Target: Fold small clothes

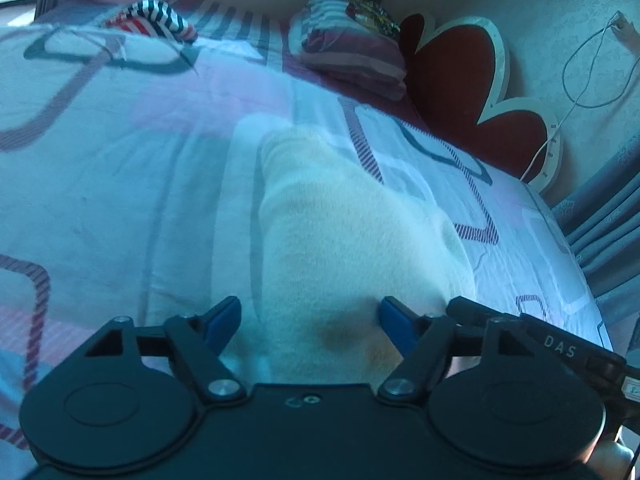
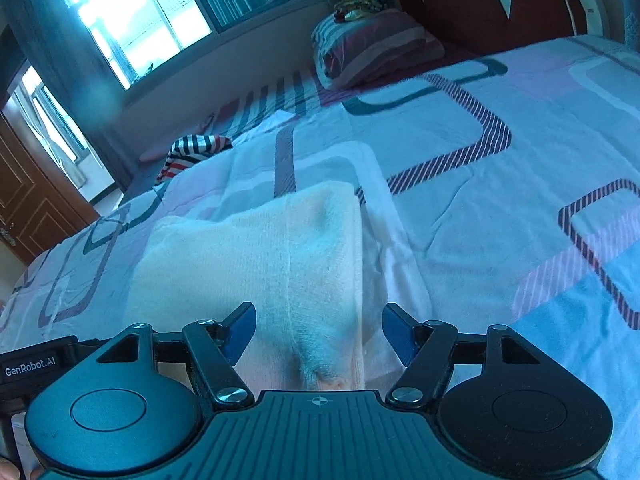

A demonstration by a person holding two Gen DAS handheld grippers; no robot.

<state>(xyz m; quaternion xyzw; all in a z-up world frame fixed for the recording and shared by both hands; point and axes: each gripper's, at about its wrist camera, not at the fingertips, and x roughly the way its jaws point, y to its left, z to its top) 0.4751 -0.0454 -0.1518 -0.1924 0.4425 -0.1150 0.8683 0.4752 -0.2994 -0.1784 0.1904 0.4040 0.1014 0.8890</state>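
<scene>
A white garment [image 1: 340, 232] is lying folded on the bedsheet [image 1: 120, 180], near the bed's middle. The left gripper [image 1: 310, 326] is hovering at its near end, fingers standing wide, the cloth lying between the 2 blue pads [image 1: 224, 322] without being pressed. The right gripper [image 2: 318, 330] is likewise spread wide over the garment's near edge, gripping nothing. A striped cloth [image 1: 160, 20] and a folded quilt [image 2: 376, 48] are lying well apart, toward the headboard [image 1: 472, 92].
</scene>
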